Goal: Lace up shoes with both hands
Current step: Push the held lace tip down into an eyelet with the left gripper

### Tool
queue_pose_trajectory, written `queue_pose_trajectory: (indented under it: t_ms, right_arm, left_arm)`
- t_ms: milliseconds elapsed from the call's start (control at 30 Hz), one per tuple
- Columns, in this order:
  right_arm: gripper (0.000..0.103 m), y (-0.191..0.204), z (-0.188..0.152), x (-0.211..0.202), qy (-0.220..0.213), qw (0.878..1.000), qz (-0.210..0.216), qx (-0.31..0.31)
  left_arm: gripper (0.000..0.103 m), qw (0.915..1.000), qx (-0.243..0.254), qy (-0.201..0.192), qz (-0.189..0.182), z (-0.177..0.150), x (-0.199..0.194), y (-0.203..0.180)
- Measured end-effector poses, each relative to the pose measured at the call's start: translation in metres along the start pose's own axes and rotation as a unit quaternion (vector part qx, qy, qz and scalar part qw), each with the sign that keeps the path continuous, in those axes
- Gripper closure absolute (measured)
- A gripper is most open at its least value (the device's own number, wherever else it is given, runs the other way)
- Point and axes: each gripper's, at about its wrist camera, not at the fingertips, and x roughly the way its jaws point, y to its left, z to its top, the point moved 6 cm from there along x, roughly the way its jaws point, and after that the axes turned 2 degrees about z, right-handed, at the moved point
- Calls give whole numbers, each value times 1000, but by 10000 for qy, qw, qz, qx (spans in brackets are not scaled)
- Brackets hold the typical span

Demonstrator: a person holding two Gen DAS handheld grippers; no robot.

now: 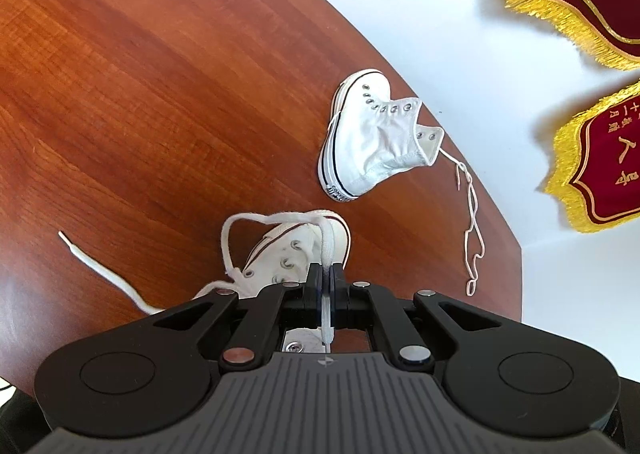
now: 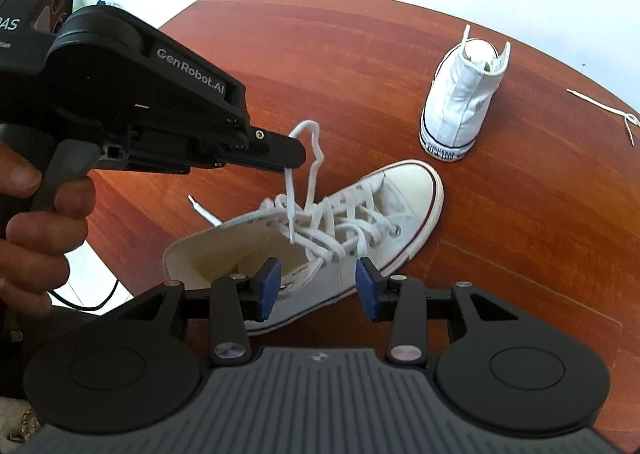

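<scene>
Bench (image 2: 280,34): reddish wood-grain top, curved edge, carries everything.

Near shoe (image 2: 400,190): white high-top, lying directly ahead of and under the R jaws, toe cap pointing away to upper right, collar opening nearest the L-side pad. Partly laced, crossings run up the eyelet rows.

Far shoe (image 2: 460,94): second white high-top, stands upright well beyond the R jaws, heel toward camera. No lace in its eyelets per left wrist view; a thin loose lace (image 1: 472,230) trails on the bench just beside it.

L gripper (image 2: 294,158): jaws shut tight on the near shoe's lace (image 2: 312,158), pinched a short way from its tip. Lace rises from the shoe to the jaws, loops above them; aglet end hangs down below the jaws toward the eyelets. Person's hand (image 2: 36,214) wraps the handle.

R gripper (image 2: 318,286): jaws wide apart, blue pads either side of the shoe's upper/eyelet area, nothing gripped, pads not touching canvas as far as visible.

Other lace end (image 1: 92,266) lies flat on bench, left of the L jaws.
</scene>
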Motion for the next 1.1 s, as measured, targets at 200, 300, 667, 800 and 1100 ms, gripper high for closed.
queue_pose_trajectory:
  t_ms: [200, 300, 667, 800, 1100]
  right_arm:
    - [61, -1, -2, -4, -70, 9999, 86, -12]
    - [61, -1, -4, -4, -79, 9999, 113, -31]
    - [61, -1, -6, -6, -157, 9997, 178, -47]
    - [61, 0, -6, -6, -165, 9997, 180, -58]
    - [61, 3, -7, -5, -195, 9996, 181, -35]
  left_arm:
    - [100, 9997, 214, -45, 148, -9, 4, -5]
    - [100, 9993, 282, -106, 233, -11, 5, -6]
    - [100, 9855, 1494, -634, 503, -18, -8, -35]
    - [100, 9861, 1471, -596, 496, -19, -8, -31]
    - [100, 9896, 1277, -542, 381, -23, -6, -23]
